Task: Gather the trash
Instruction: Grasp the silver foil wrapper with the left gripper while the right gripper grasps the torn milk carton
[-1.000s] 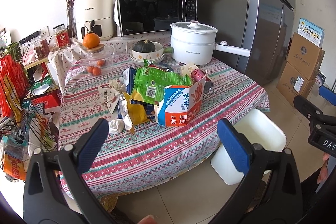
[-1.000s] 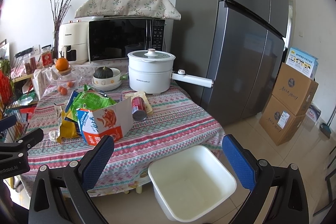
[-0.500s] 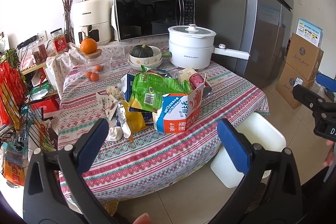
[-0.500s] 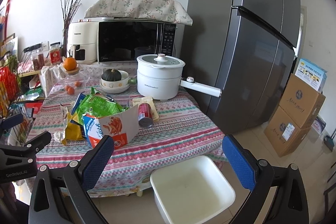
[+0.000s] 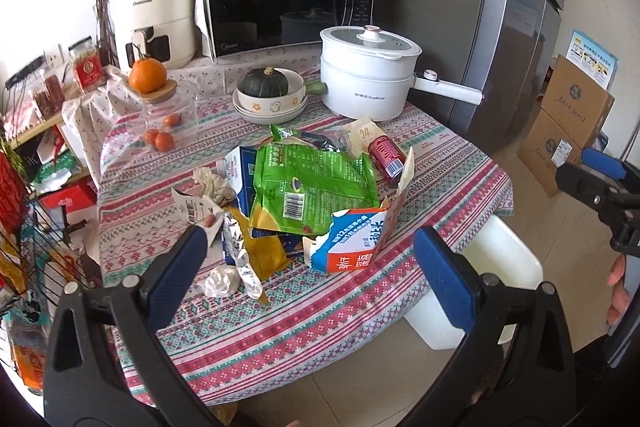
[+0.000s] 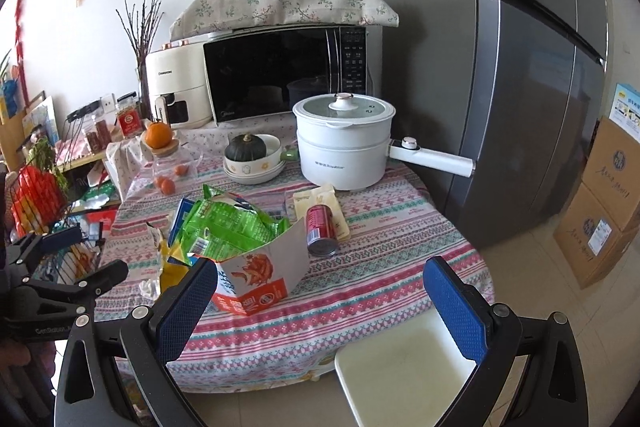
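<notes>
Striped tablecloth ahead of both my grippers carries all the trash. I hold left gripper and right gripper wide, empty; the bin below is bare.

Closing in on the table with both cameras, the trash pile looming larger and higher than a second ago. Left gripper, jaws wide, now framing the torn carton and crumpled tissue. Right gripper, also spread, rising and nearing, showing less of the white bin below the table edge.
</notes>
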`<state>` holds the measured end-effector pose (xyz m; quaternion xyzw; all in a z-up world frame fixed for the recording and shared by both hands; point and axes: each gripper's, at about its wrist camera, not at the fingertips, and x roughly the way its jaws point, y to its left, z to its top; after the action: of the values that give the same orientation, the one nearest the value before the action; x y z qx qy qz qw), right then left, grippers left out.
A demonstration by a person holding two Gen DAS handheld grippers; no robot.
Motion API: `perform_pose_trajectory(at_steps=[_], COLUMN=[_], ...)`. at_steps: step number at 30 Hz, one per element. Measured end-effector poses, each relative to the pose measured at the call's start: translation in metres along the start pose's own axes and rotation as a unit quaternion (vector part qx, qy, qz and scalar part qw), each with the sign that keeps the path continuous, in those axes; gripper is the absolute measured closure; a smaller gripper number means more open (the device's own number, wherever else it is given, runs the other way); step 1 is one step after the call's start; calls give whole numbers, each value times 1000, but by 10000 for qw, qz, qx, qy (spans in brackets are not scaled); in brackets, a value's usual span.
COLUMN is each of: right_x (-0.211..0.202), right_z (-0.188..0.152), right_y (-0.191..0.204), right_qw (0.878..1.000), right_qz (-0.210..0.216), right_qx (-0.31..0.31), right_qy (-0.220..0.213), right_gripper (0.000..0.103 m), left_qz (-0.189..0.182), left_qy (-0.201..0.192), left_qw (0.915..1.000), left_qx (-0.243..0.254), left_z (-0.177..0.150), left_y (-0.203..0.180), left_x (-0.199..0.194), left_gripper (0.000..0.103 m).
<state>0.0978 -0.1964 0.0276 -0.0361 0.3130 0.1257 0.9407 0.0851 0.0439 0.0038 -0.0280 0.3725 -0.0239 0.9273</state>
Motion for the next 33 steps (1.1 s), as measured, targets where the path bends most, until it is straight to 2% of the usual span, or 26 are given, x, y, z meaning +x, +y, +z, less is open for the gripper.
perform_pose_trajectory(at_steps=[3, 5, 7, 11, 14, 18, 21, 24, 26, 28, 30, 31, 33], right_x=[29, 52, 73, 100, 115, 141, 158, 171, 181, 191, 200, 203, 207], right_z=[-6, -14, -18, -12, -8, -7, -6, -6, -8, -13, -18, -22, -29], right_y=[1, -2, -3, -1, 3, 10, 16, 20, 20, 17, 14, 12, 6], right_qw=[9995, 9975, 9939, 9897, 9854, 9724, 9672, 9629, 9564, 9479, 9395, 9354, 9278], right_qz=[8, 21, 156, 274, 477, 878, 930, 959, 1002, 1064, 1048, 1058, 1064], right_qx=[33, 117, 244, 519, 784, 1256, 1453, 1661, 1884, 2097, 2269, 2360, 2519], right_qy=[308, 703, 1061, 1303, 1437, 1761, 1862, 1898, 1993, 2150, 2342, 2411, 2538], right_gripper=[0, 0, 0, 0, 0, 0, 0, 1, 5, 13, 22, 23, 34], left_qz=[-277, -265, -415, -409, -412, -369, -230, -202, -184, -266, -277, -279, -303], left_qy=[146, 472, 781, 1157, 1332, 1641, 1879, 1958, 1939, 1932, 1941, 1933, 1891], left_qw=[9992, 9979, 9936, 9828, 9770, 9727, 9690, 9659, 9657, 9656, 9660, 9665, 9676], left_qx=[-243, -364, -709, -1378, -1611, -1599, -1590, -1684, -1718, -1721, -1684, -1664, -1647], left_z=[-8, -12, -15, -19, -24, -30, -35, -38, -38, -37, -39, -40, -42], left_y=[20, 31, 46, 73, 81, 78, 78, 81, 81, 83, 84, 85, 90], left_x=[26, 49, 69, 101, 118, 137, 150, 156, 155, 156, 154, 151, 145], left_gripper=[1, 2, 7, 13, 20, 34, 48, 64, 74, 85, 92, 93, 95])
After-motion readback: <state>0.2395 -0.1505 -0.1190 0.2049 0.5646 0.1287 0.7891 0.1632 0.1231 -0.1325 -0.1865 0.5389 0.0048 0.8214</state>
